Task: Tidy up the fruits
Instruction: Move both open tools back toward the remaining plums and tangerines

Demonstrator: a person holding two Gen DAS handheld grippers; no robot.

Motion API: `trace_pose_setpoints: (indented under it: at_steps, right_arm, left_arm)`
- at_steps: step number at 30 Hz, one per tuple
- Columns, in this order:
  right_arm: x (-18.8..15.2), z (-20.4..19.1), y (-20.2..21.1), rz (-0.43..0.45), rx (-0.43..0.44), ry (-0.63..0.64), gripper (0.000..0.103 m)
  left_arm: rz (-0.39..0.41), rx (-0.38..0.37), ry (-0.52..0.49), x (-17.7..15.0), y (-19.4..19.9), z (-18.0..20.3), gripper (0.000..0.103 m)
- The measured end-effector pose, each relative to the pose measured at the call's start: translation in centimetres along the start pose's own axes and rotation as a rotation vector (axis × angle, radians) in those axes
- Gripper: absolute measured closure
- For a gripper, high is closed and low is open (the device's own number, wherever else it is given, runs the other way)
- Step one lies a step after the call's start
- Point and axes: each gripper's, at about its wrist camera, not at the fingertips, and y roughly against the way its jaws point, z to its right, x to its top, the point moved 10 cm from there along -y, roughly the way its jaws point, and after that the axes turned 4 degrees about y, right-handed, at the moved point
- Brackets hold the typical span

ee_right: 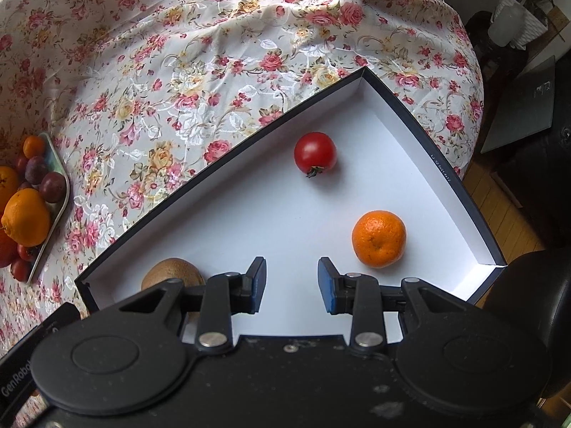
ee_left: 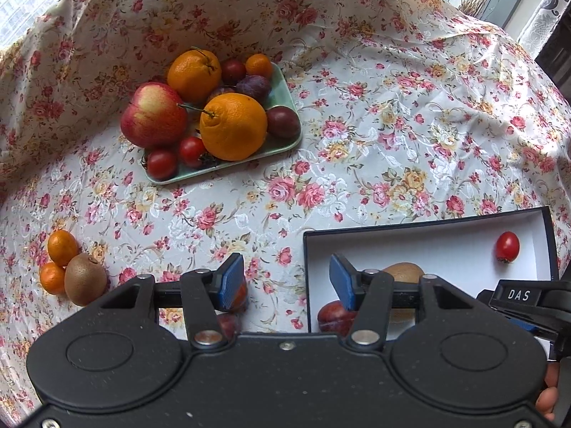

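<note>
plum (ee_left: 335,315) and kiwi (ee_left: 405,271) half hidden behind left fingers (ee_left: 342,280)

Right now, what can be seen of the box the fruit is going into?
The box is shallow, open-topped, seemingly cardboard, dark outside and white inside, lying flat on the floral tablecloth. Small print runs along one rim. Inside, apart from each other, sit a tomato, a mandarin and a kiwi; the left view adds a dark red fruit.

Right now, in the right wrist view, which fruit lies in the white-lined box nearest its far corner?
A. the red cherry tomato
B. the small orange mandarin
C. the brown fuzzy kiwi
A: the red cherry tomato sits farthest in, beyond the small orange mandarin and the brown fuzzy kiwi.
</note>
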Motion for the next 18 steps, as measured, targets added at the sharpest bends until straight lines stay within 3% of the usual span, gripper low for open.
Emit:
trace_pose_setpoints:
  at_steps: [11, 18]
  right_arm:
    - [-0.8, -6.1, 1.4, 0.066, -0.021, 0.146, 0.068]
    - [-2.3, -11.6, 2.2, 0.076, 0.045, 0.236, 0.068]
  left_arm:
    - [0.013, 0.047, 0.123, 1.0, 0.4, -8.3, 0.044]
    - [0.009, 0.092, 0.202, 0.8, 0.3, -14.4, 0.044]
